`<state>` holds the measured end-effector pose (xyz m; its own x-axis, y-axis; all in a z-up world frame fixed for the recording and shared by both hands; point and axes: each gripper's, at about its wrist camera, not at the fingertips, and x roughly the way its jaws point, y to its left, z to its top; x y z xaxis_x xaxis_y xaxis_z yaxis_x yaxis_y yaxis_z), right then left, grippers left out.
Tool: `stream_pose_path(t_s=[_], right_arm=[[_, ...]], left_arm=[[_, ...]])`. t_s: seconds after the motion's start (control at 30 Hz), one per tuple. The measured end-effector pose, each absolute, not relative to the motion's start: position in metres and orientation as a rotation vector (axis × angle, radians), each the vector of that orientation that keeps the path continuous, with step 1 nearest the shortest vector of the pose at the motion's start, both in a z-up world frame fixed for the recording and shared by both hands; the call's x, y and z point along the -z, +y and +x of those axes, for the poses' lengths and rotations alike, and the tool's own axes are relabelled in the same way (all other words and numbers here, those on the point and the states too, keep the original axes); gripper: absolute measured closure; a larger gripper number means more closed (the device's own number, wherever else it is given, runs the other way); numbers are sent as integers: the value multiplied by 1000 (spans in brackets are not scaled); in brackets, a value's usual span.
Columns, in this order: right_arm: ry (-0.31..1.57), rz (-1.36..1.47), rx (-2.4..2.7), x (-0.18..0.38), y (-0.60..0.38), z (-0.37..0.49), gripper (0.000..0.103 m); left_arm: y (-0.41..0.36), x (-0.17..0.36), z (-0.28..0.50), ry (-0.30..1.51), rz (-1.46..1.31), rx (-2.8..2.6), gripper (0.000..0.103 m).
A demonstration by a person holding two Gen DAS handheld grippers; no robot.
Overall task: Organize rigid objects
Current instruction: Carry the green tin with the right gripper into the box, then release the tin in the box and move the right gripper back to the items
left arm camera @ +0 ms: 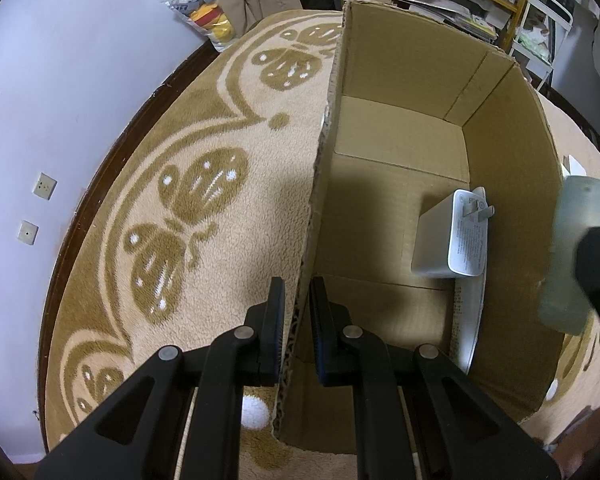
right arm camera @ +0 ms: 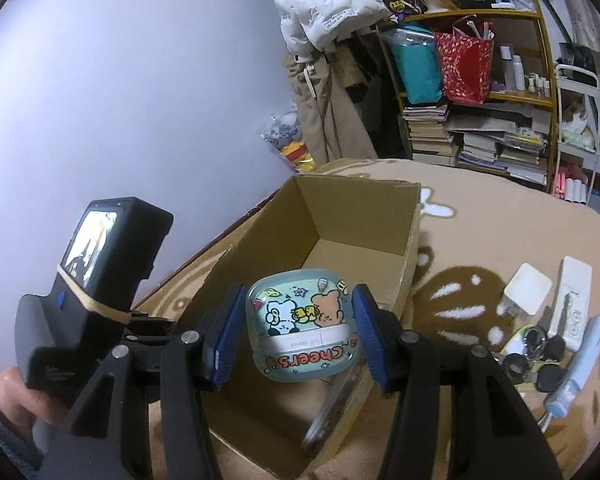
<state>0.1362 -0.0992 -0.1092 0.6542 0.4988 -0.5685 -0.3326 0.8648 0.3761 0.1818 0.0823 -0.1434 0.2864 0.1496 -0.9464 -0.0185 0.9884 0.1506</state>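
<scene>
An open cardboard box (left arm camera: 512, 184) stands on a patterned rug. My left gripper (left arm camera: 297, 316) is shut on the box's left wall (left arm camera: 324, 152), one finger on each side. A white plug adapter (left arm camera: 454, 236) lies inside on the box floor. My right gripper (right arm camera: 296, 332) is shut on a pale green case (right arm camera: 304, 328) with cartoon bears and the word "Cheers", held above the box (right arm camera: 380, 216). That case shows blurred at the right edge of the left wrist view (left arm camera: 576, 248). A clear flat item (right arm camera: 332, 408) leans on the box's inner right wall.
On the rug right of the box lie a white charger (right arm camera: 527, 288), a white flat device (right arm camera: 574, 296), keys (right arm camera: 536, 356) and a light-blue toothbrush (right arm camera: 576, 368). A cluttered bookshelf (right arm camera: 480, 128) and hanging coats (right arm camera: 328, 80) stand behind. The left handle (right arm camera: 88, 288) is at the left.
</scene>
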Motion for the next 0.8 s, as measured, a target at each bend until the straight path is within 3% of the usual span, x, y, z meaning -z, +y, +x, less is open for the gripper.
stream_pose_path(t_s=[0.37, 0.4, 0.5, 0.67, 0.8], right_arm=[[720, 260, -458, 111, -95, 139, 45], [718, 253, -452, 109, -96, 138, 43], [721, 236, -405, 105, -99, 138, 17], [727, 230, -338, 103, -110, 140, 6], [734, 250, -298, 105, -122, 142, 4]], left_arm=[[84, 144, 182, 1276, 112, -112, 91], [84, 144, 182, 1278, 112, -113, 91], [85, 144, 182, 1278, 111, -114, 91], [86, 144, 182, 1277, 111, -119, 91], [86, 145, 181, 1276, 117, -122, 91]])
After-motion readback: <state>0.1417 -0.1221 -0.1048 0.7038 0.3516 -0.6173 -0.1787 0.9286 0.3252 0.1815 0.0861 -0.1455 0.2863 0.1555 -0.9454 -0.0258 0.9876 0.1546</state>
